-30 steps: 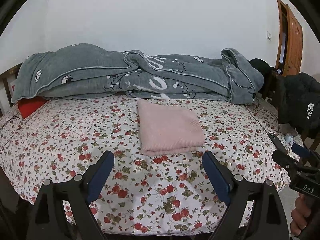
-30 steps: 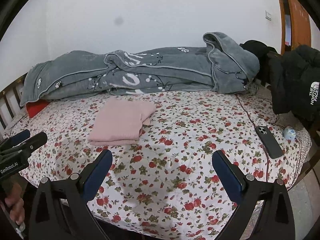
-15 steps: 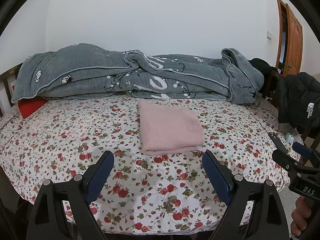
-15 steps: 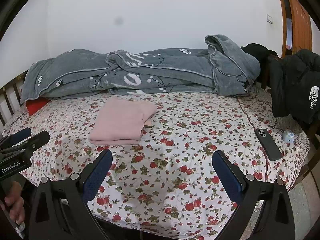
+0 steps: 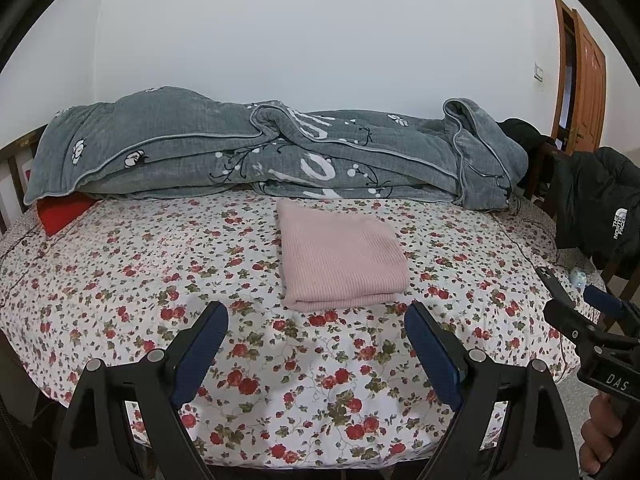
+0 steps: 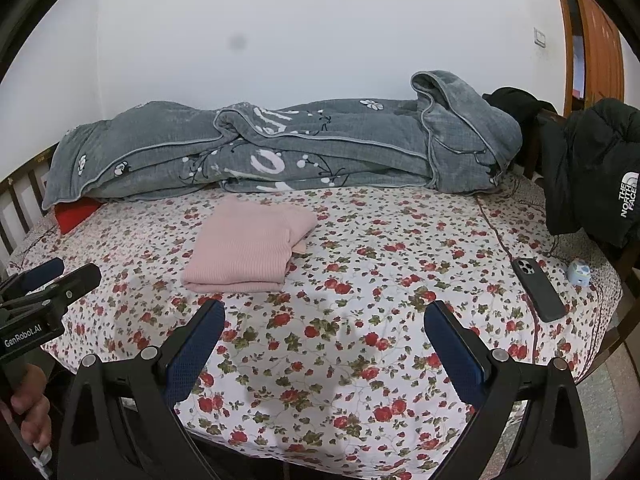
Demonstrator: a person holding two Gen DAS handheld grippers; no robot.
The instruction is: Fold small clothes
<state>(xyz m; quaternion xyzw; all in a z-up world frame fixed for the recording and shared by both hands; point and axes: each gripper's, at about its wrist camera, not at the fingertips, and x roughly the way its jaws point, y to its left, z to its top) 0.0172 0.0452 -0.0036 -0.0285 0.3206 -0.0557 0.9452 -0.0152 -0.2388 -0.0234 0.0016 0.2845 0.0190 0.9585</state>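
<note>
The pink sweater (image 5: pixel 340 256) lies folded (neatly) mid-bed — both grippers, left (image 5: pixel 316 344) and right (image 6: pixel 324 344), spread wide, empty; folding looks finished.

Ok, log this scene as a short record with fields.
garment: pink garment, folded, lying flat on the floral bedsheet
behind it: grey blanket heaped along the wall
right edge of bed: black phone
left hand-held gripper: open, empty
right hand-held gripper: open, empty

Pink garment (image 5: pixel 340 256), red-floral white bedsheet (image 5: pixel 120 280), grey blanket (image 5: pixel 200 152), black jacket (image 6: pixel 592 168)
</note>
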